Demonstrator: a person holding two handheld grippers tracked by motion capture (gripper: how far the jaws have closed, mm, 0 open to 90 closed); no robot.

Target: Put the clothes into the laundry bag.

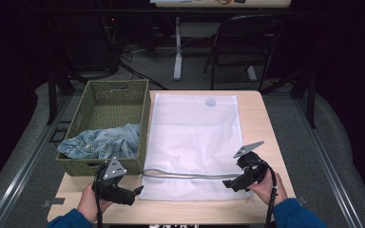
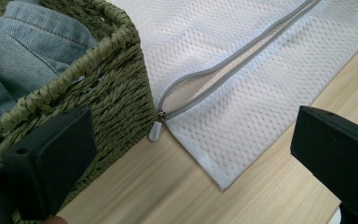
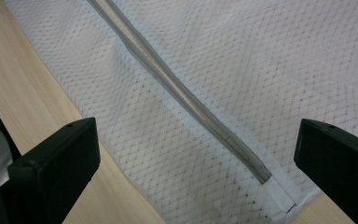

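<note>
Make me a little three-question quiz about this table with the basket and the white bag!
1. True or false: the denim garment lies inside the woven basket.
2. What colour is the zipper on the white mesh bag?
3. The zipper pull sits nearest which claw: A) left claw B) right claw?

Key: 1 true. 2 grey. 3 A.
</note>
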